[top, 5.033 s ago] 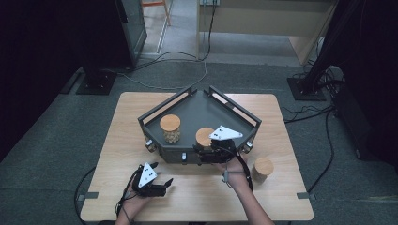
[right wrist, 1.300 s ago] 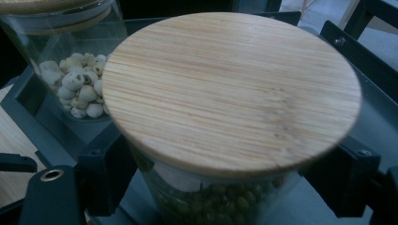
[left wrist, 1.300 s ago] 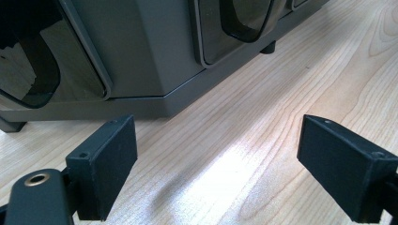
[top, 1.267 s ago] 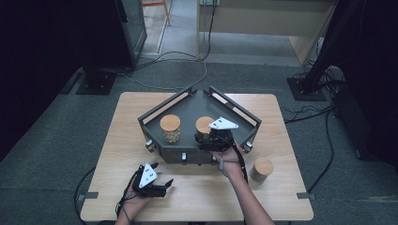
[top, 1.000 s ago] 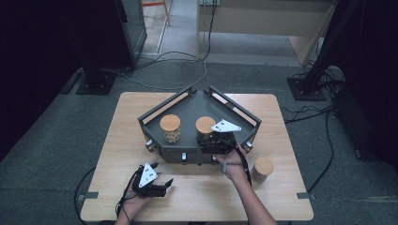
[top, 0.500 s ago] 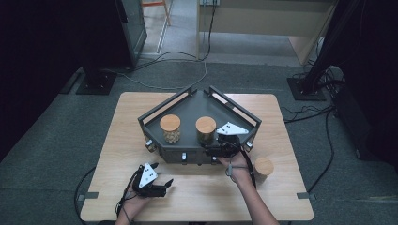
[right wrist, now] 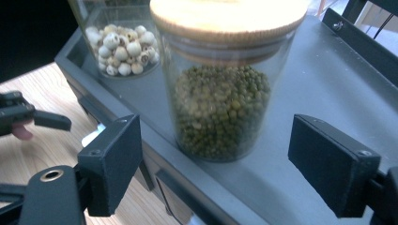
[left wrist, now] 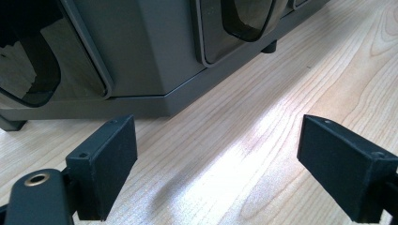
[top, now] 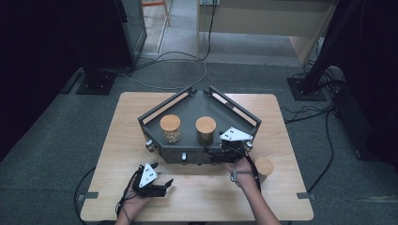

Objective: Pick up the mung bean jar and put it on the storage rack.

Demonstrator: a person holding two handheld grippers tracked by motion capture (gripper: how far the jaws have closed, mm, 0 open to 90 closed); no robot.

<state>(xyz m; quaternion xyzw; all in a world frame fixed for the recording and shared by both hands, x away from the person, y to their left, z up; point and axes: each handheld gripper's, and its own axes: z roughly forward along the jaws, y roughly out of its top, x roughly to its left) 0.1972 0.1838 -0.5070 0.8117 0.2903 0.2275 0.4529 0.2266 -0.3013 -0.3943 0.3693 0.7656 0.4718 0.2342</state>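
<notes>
the right gripper [right wrist: 213, 171] has its fingers released before the green-bean jar [right wrist: 220, 89] on the tray [right wrist: 300, 84], the left gripper [left wrist: 218, 173] likewise released over the counter [left wrist: 263, 126].

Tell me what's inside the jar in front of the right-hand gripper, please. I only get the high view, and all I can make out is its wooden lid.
Observer: In the right gripper view the jar holds small green beans, filling most of the glass.
Operator: Is that gripper squeezing it?
Observer: No. The right gripper has its jaws wide open, one on each side of the jar and apart from the glass.
Operator: And the gripper in the other hand?
Observer: The left gripper is wide open too, with nothing but bare wooden table between its jaws.
</notes>
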